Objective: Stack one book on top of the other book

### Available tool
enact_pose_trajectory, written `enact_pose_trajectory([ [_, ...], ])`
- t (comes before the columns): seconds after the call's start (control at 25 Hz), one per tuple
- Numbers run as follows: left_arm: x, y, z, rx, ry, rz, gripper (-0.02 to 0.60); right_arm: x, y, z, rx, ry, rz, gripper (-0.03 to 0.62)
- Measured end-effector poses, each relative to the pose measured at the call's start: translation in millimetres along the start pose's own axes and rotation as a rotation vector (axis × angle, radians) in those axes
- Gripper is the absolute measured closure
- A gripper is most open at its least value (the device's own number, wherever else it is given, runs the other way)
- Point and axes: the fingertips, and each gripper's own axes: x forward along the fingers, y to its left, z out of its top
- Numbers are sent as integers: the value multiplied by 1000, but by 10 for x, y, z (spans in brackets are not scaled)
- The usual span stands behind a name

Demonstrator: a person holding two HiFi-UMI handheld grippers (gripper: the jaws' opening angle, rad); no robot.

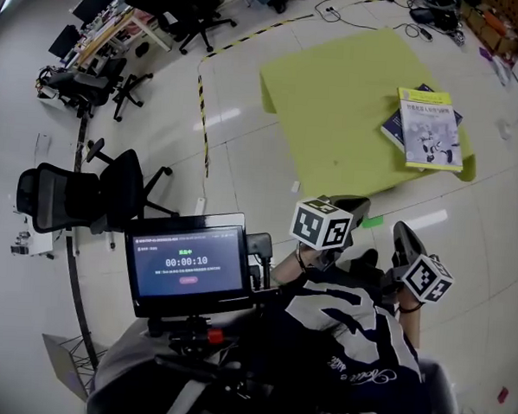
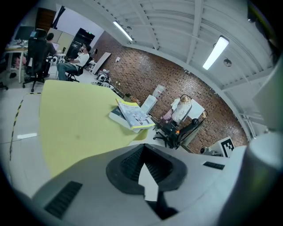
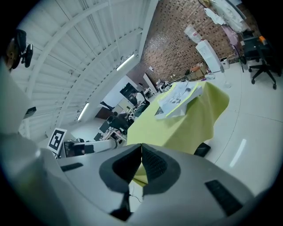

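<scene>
Stacking looks done: white book (image 1: 430,129) on blue book (image 1: 391,129), upper right; left claw (image 2: 143,149), right claw (image 3: 141,148) closed, empty, off desk (image 1: 333,110).

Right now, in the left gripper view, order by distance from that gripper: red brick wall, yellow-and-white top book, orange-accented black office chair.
1. Yellow-and-white top book, on the yellow-green table.
2. Orange-accented black office chair, beyond the table, right.
3. Red brick wall, far back.
</scene>
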Motion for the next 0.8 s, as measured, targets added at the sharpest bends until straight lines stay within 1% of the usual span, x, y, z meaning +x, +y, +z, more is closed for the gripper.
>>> enact_pose_trajectory([
  [0.2, -481, 306, -130, -9, -9, -6, 577, 162, 446, -339, 5, -14, 8, 595],
  [0.48, -965, 570, -430, -20, 4, -41, 577, 191, 889, -891, 29, -19, 2, 595],
  [0.64, -1092, 533, -601, -32, 22, -76, 577, 62, 1055, -1086, 18, -15, -19, 596],
  [0.8, -1122, 377, -731, -21, 37, -116, 577, -81, 1084, -1163, 16, -28, -39, 595],
])
